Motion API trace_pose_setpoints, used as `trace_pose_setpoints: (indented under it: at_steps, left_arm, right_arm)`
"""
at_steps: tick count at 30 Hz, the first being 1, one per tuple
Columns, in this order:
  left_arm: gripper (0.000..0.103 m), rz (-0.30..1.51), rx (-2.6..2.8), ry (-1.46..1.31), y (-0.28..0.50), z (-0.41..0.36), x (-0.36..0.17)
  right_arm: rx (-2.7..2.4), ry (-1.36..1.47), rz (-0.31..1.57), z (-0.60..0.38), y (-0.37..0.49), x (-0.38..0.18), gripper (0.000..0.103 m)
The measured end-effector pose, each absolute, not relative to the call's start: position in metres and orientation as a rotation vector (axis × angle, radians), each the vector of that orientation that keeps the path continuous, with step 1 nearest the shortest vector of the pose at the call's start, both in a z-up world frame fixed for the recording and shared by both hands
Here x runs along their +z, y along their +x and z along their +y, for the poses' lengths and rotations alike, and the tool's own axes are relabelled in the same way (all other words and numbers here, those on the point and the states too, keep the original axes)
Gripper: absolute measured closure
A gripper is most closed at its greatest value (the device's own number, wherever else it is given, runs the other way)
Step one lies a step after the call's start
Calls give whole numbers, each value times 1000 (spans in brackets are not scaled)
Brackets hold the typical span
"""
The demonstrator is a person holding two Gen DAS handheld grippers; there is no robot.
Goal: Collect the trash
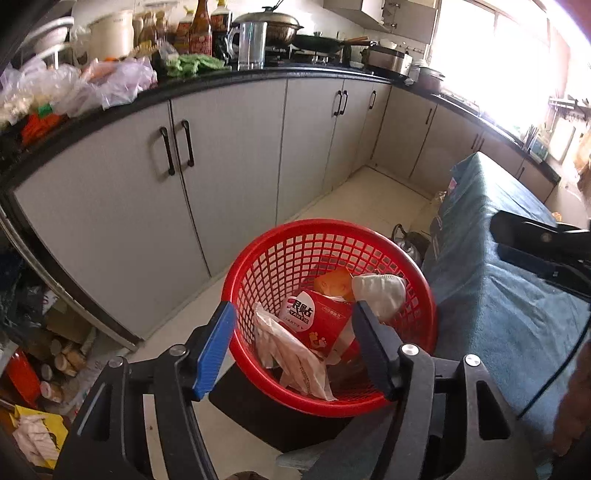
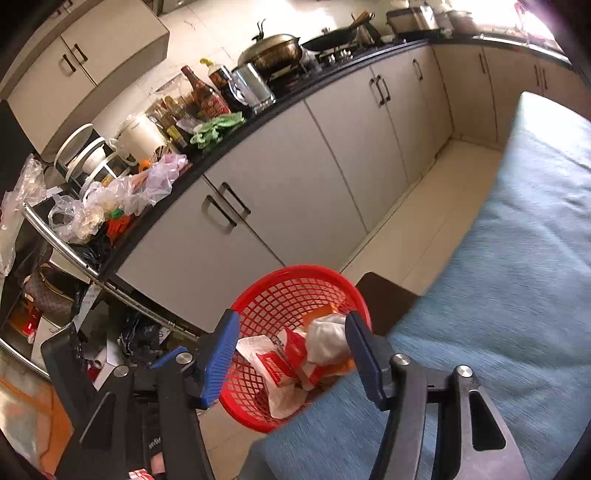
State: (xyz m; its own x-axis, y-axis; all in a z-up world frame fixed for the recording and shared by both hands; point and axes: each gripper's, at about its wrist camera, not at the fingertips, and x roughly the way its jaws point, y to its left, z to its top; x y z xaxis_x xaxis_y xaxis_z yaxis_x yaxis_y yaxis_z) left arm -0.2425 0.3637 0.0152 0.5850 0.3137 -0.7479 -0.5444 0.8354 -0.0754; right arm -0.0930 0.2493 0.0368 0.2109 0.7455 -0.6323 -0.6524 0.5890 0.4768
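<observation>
The red basket [image 1: 421, 295] is sitting beside the blue table [image 1: 517, 314], holding a red carton [image 1: 314, 321], wrapper [image 1: 295, 354] and white wad [image 1: 376, 291]. Both the left gripper [image 1: 295, 347] and right gripper [image 2: 291, 354] are hanging open, holding nothing. Bare floor [image 1: 369, 199] is lying beyond.

A home kitchen: a long black counter [image 1: 236, 75] carries a lidded wok [image 1: 273, 26] on a gas stove, sauce bottles [image 1: 201, 29] and a steel jug [image 1: 251, 44] beside it, with grey cabinet doors [image 1: 221, 177] below the counter.
</observation>
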Motion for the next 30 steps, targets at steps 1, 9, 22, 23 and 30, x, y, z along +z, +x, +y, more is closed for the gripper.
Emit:
trace_pose_setpoints:
  at_steps: [1,9,22,23,30]
  left_arm:
    - [37,798,521,-297,-243,360,17]
    - [19,676,658,-167,-262,332,48]
    - [0,374,800,20,-302,264,93]
    - [0,363,797,18,-302,259,95]
    - [0,329,759,-69,-317,241,101]
  right_arm:
    - [965,108,935,244,-96,39,37]
    - [905,17,807,200,-136,56,33]
    - [842,11,694,124,-195,67,29]
    - [835,13,687,120,-198,67,29]
    - [792,28,646,93,-211,67,27]
